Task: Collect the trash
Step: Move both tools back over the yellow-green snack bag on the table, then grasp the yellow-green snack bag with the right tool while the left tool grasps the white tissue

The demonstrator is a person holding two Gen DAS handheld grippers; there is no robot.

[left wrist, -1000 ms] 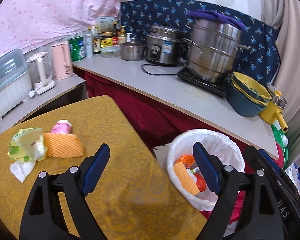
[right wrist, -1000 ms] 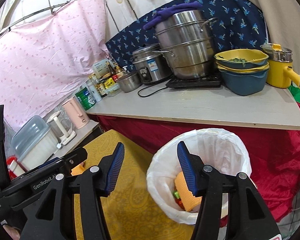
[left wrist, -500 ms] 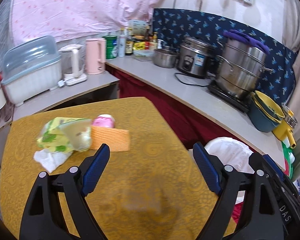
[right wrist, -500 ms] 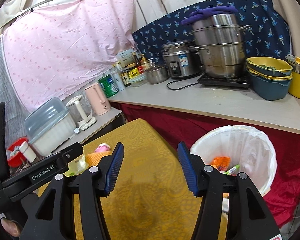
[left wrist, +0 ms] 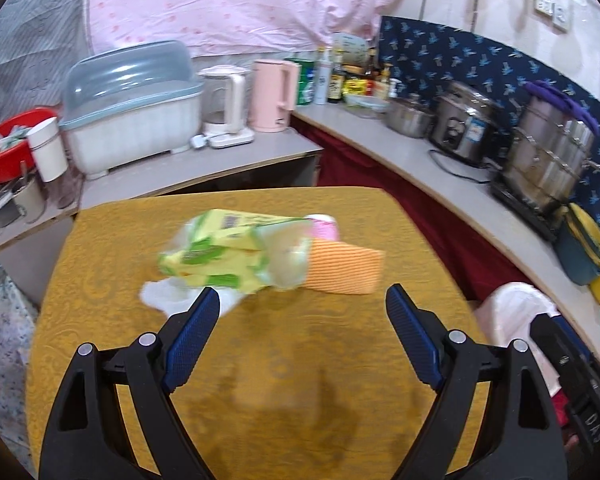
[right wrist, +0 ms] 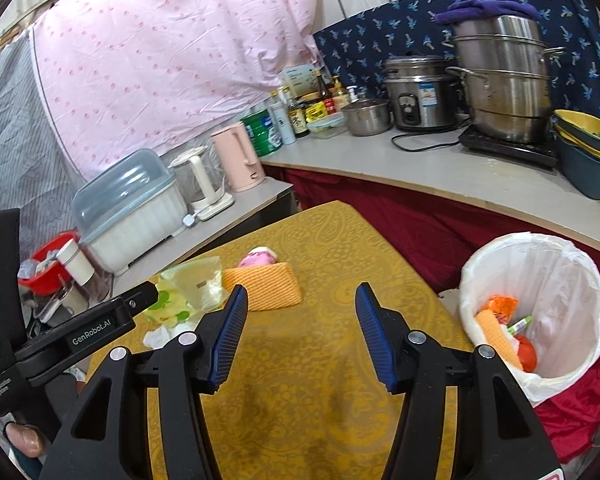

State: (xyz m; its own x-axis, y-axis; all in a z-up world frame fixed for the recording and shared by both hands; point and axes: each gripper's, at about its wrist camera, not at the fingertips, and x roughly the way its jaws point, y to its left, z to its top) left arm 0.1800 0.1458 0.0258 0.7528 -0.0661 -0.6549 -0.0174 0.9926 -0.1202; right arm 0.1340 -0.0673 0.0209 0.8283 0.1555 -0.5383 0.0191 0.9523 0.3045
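My left gripper [left wrist: 302,306] stands wide apart with nothing between its blue pads; my right gripper [right wrist: 300,334] is parted about halfway and also holds nothing. Both hang over the yellow tablecloth [left wrist: 292,364].

Hidden or unclear: in the left view the pile of trash is motion-blurred, and the left pad covers the near edge of the white tissue [left wrist: 168,298]. The pink wrapper [left wrist: 325,229] is mostly hidden behind the other pieces. In the right view the left gripper's body crosses the pile at 9 o'clock and covers part of the yellow-green packet [right wrist: 190,286]. The bin [left wrist: 514,316] is cut off by my tool at 3 o'clock in the left view; its contents show only in the right view.

Count on the cloth: four pieces lying touching in one heap at 12 o'clock of the left gripper, namely one yellow-green packet [left wrist: 216,256], one orange ribbed pad [left wrist: 342,266], one pink wrapper, one white tissue. In the bin [right wrist: 536,308], lined with a white bag, at 3 o'clock of the right gripper: one more orange pad [right wrist: 496,334], plus orange and red scraps I cannot count.

Room: a grey counter [right wrist: 452,172] runs behind the table with one rice cooker [right wrist: 418,94], one stacked steel steamer [right wrist: 504,80], one pink kettle [left wrist: 272,94], one lidded dish box [left wrist: 130,106], and a row of bottles. A pink sheet [right wrist: 160,52] hangs behind.
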